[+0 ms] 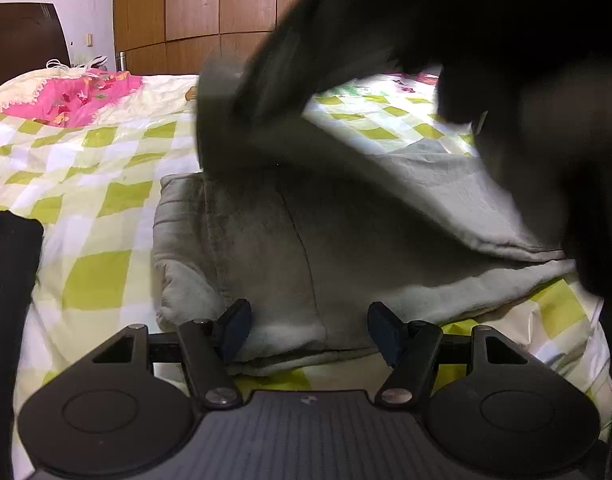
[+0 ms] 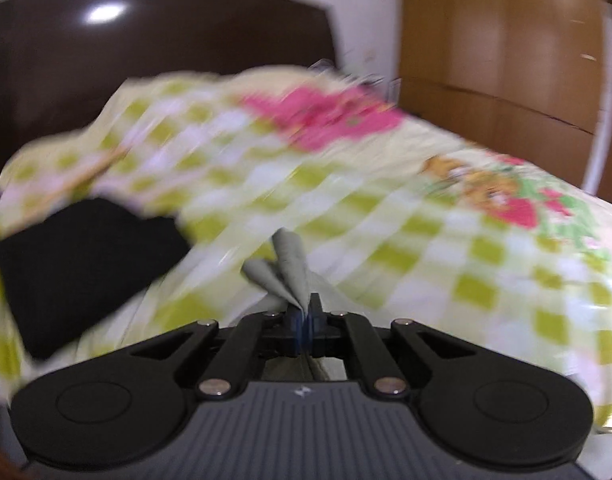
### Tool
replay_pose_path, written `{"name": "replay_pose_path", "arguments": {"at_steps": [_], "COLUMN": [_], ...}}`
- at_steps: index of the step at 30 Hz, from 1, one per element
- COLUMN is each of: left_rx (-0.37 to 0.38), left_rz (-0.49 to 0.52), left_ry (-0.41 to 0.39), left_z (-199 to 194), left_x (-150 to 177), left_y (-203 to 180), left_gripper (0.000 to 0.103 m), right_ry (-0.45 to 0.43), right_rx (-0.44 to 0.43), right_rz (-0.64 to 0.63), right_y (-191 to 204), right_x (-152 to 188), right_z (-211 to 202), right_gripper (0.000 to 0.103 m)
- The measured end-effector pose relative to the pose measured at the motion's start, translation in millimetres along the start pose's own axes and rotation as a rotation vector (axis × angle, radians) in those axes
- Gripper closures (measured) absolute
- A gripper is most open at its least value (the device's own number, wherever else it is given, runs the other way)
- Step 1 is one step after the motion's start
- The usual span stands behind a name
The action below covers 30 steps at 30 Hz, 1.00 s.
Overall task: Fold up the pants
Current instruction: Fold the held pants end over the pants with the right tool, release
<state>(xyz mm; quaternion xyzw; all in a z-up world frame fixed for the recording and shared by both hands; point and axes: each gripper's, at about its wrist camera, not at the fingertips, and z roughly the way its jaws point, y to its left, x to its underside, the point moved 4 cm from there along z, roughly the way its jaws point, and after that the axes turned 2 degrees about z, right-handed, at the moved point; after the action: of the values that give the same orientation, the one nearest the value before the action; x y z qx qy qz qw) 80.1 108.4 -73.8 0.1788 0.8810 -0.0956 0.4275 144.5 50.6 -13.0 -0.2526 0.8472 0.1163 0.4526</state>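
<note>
Pants: grey pants [image 1: 306, 240] lie on the checked bedspread [image 1: 90, 184], directly ahead of the left gripper [image 1: 309, 332].
Left gripper: jaws spread wide, gripping nothing, just above the near edge.
Right gripper [image 2: 304, 320]: clamped on a bunched grey fold [image 2: 284, 268] of the pants.

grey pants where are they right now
In the left wrist view the grey pants lie on the checked bedspread, straight ahead of the open left tool; the right tool pinches one edge.
</note>
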Motion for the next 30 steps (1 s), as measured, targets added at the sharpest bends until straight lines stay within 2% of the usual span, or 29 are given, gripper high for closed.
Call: {"name": "replay_pose_path", "arguments": {"at_steps": [5,7,12,14,15,18,22,27,30], "left_rx": [0.004,0.009,0.006,0.004,-0.002,-0.031,-0.051,-0.02,0.01], "left_rz": [-0.001,-0.004,0.008,0.01,0.013,0.03,0.058,0.104,0.11], "left_ry": [0.003,0.002,0.004,0.007,0.007,-0.005,-0.067,-0.128,-0.131], "left_z": [-4,-5,-14,-24,-30,-48,-61,-30,-1], "left_x": [5,6,7,8,8,5,-15,-45,-61], "left_y": [0,0,-2,-2,-2,-1,-3,-21,-34], "left_gripper": [0.026,0.026,0.026,0.026,0.026,0.026,0.025,0.022,0.022], "right_ry": [0.097,0.122,0.165,0.181,0.176,0.159,0.166,0.215,0.245], "right_rx": [-0.079,-0.106,-0.198,-0.238,-0.256,-0.254,-0.161,0.168,0.303], "right_rz": [-0.131,-0.149,-0.083,-0.054,-0.024,0.066,0.233,0.377,0.472], "right_y": [27,31,27,22,17,-4,-61,-160,-205], "right_x": [29,35,40,39,38,33,40,83,113], "right_z": [17,20,14,4,-4,-26,-64,-113,-135], "right_gripper": [0.099,0.092,0.089,0.079,0.079,0.078,0.077,0.071,0.069]}}
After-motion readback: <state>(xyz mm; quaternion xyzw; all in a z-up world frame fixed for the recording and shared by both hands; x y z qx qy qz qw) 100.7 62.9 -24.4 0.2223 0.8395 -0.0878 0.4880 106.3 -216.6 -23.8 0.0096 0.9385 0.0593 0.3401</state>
